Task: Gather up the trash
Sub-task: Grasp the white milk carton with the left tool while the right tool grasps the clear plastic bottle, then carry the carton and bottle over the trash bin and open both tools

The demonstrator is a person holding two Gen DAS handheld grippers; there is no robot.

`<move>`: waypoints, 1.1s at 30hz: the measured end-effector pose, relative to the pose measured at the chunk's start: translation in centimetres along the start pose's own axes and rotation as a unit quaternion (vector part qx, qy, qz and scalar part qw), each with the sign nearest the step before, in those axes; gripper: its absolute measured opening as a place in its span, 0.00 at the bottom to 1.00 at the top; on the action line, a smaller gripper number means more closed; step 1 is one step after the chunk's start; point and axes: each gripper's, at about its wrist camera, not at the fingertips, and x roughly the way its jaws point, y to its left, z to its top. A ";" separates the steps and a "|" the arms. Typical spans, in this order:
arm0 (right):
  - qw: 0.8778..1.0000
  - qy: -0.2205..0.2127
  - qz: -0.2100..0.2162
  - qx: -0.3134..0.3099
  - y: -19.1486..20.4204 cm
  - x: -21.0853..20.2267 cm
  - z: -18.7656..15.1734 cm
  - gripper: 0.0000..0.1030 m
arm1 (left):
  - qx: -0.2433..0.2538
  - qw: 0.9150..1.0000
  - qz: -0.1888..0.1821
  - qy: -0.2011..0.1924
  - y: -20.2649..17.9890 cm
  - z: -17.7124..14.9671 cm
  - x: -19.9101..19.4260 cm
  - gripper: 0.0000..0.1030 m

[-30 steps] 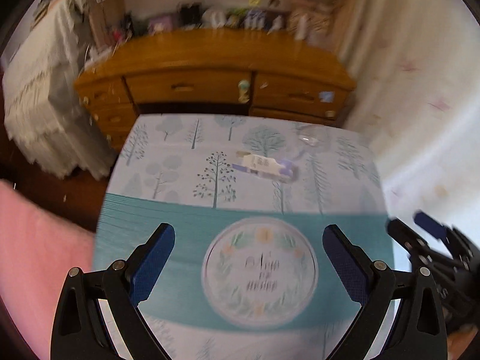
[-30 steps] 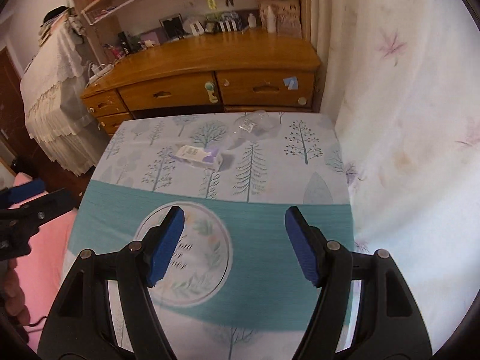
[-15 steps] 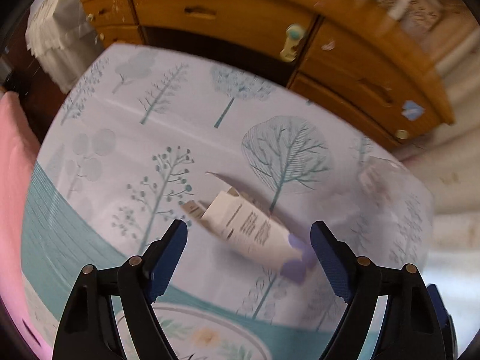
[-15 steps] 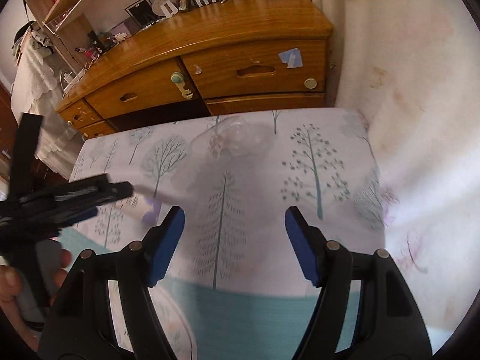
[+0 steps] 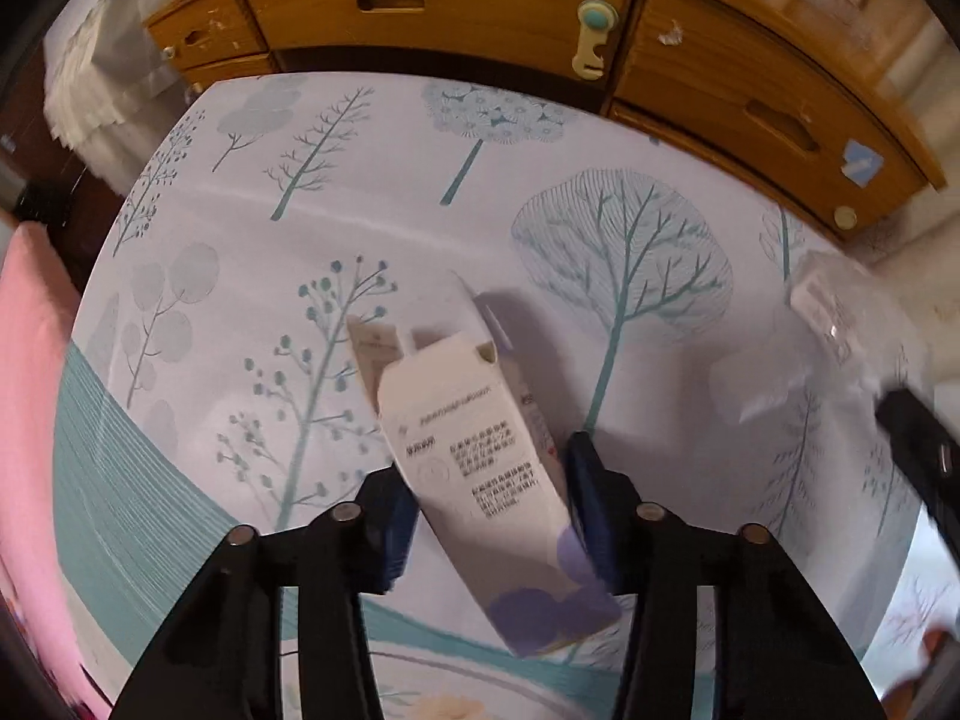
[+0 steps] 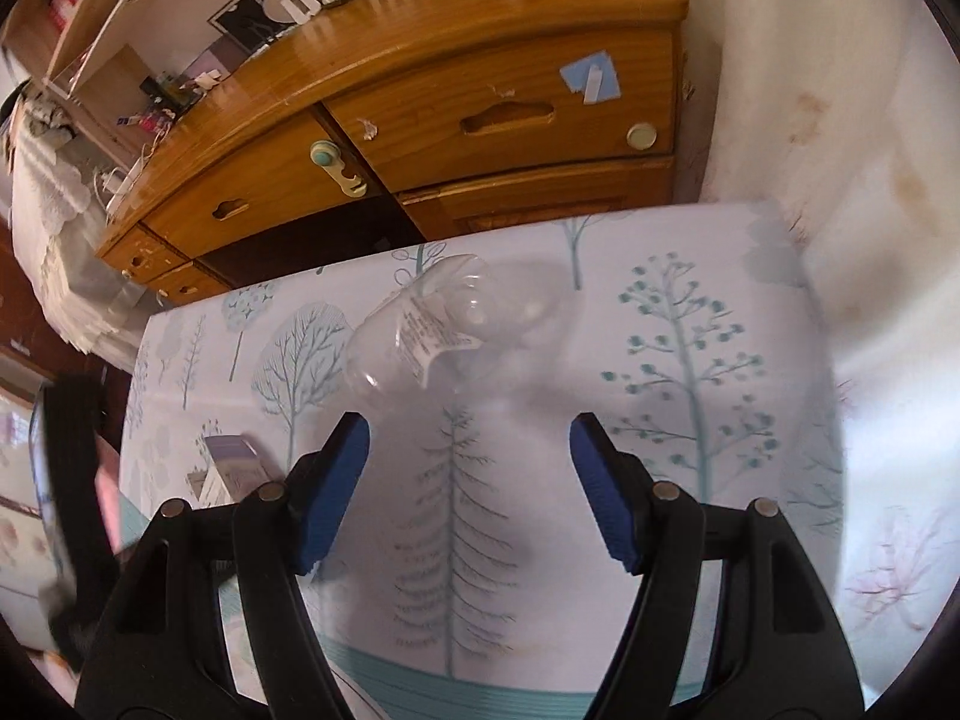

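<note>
Two trash items are seen on the tree-print tablecloth (image 5: 252, 276): one white paper carton (image 5: 474, 462), flaps open, and one crumpled clear plastic container (image 6: 456, 324). Left gripper (image 5: 489, 516): jaws closing, carton between the blue pads. Right gripper (image 6: 468, 492): spread, empty, container at 12 o'clock. Wooden drawer chest (image 6: 480, 90) at 12 o'clock.
</note>
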 end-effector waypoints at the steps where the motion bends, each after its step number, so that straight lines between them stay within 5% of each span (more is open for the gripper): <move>1: 1.000 0.005 0.003 0.007 0.2 0.6 0.2 0.65 | 0.004 1.000 0.001 0.001 0.3 -0.2 0.0 0.43; 12: 0.994 0.036 -0.002 0.099 2.5 6.1 2.4 0.69 | 0.021 0.999 0.017 -0.034 4.4 -0.8 -2.1 0.40; 14: 0.995 0.030 -0.003 0.090 3.2 6.4 2.5 0.61 | 0.027 0.999 0.019 -0.044 4.9 -0.9 -2.9 0.40; 15: 0.996 0.032 0.000 0.083 3.6 6.6 2.5 0.44 | 0.031 0.998 0.021 -0.049 5.1 -1.0 -3.4 0.40; 20: 0.997 0.034 0.007 0.070 4.6 6.5 1.2 0.38 | 0.047 0.996 0.021 -0.070 7.7 -2.5 -6.9 0.40; 28: 0.998 0.027 0.053 0.039 6.2 0.8 -5.1 0.38 | 0.063 0.995 -0.005 -0.083 10.7 -8.6 -11.5 0.39; 33: 0.996 0.019 0.080 0.021 7.6 -5.8 -12.2 0.38 | 0.073 0.993 -0.025 -0.091 14.9 -15.9 -15.0 0.39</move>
